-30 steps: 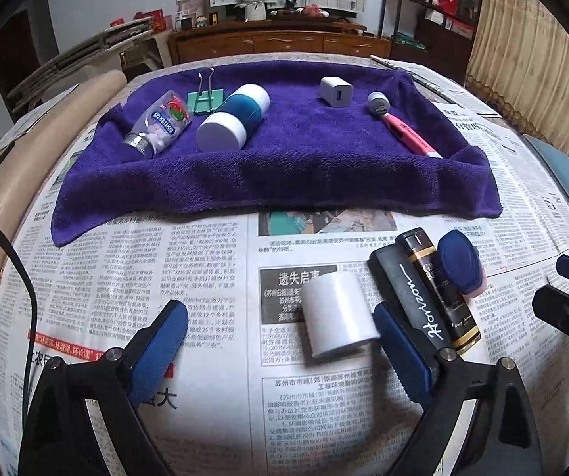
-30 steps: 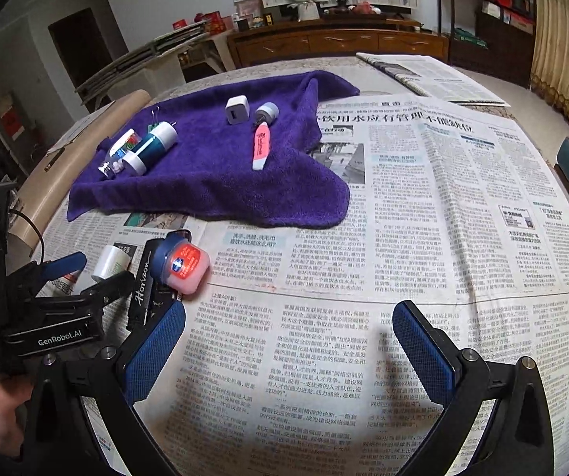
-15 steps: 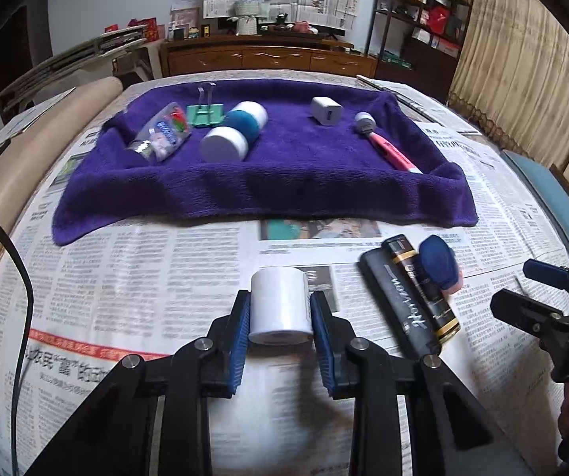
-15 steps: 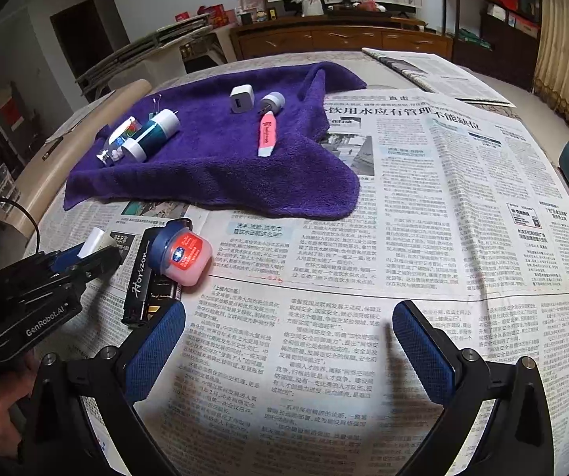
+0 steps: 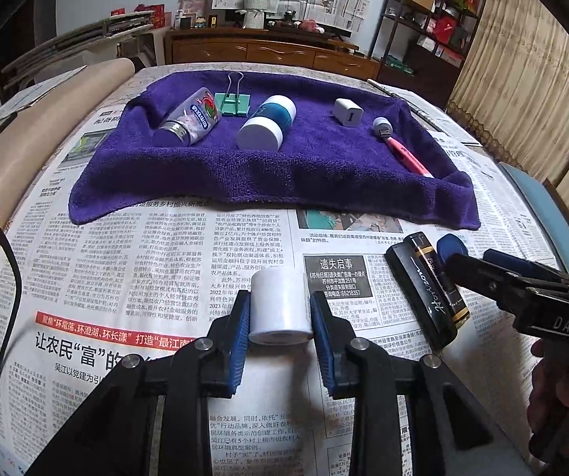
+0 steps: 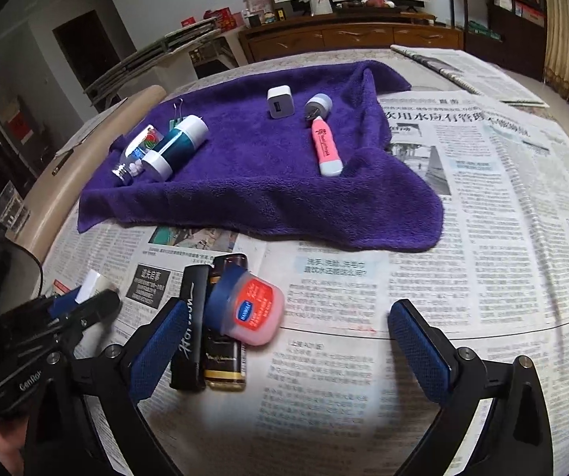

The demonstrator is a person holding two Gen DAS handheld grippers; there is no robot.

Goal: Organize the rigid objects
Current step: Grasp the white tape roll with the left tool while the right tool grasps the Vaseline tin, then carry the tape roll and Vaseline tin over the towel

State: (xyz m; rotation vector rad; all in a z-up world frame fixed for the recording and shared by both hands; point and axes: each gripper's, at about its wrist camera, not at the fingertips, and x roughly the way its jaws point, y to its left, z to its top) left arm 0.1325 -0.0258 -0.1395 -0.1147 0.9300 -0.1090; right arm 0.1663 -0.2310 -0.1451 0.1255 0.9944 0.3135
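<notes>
My left gripper is shut on a white cylinder just above the newspaper; it also shows at the left of the right wrist view. A purple towel lies beyond with a clear bottle, a green binder clip, a teal-and-white bottle, a white charger and a pink highlighter. My right gripper is open, around a pink Vaseline jar beside a black Horizon case and a dark gold-trimmed bottle.
Newspaper covers the round table. A beige chair back stands at the left edge, a blue seat at the right. A wooden sideboard and shelves stand behind.
My left gripper closed on the white cylinder and lifted it slightly. My right gripper moved left and forward, so the Vaseline jar now sits by its left finger.
</notes>
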